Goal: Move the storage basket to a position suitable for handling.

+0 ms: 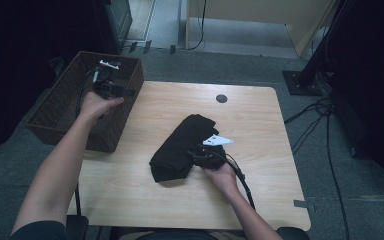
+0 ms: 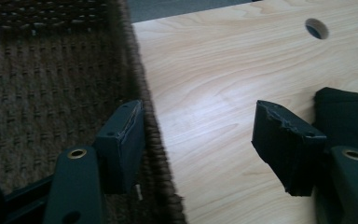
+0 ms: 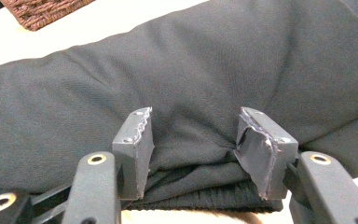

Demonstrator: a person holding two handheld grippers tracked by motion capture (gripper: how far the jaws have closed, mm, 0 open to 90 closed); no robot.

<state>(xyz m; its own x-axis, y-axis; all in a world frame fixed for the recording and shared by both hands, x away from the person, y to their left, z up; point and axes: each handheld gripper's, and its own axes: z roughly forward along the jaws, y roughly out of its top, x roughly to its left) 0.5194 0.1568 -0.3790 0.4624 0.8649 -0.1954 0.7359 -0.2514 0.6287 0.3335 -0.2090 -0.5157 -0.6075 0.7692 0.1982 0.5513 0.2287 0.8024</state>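
Observation:
A folded black garment (image 1: pixel 180 145) lies in the middle of the wooden table (image 1: pixel 260 130). My right gripper (image 1: pixel 201 156) rests at the garment's near right edge. In the right gripper view this gripper (image 3: pixel 193 126) is open, with its pads pressed into the dark cloth (image 3: pixel 191 70) and a thick fold bulging between them. A hand holds my left gripper (image 1: pixel 115 90) over the right rim of the brown wicker basket (image 1: pixel 60 110). It (image 2: pixel 198 109) is open and holds nothing, one jaw over the basket's weave (image 2: pixel 51 93) and the other over bare wood.
The basket stands off the table's far left corner, on the floor side. A round cable hole (image 1: pixel 221 98) sits near the table's far edge. Cables (image 1: pixel 320 115) trail on the floor to the right, and dark stands rise at the back.

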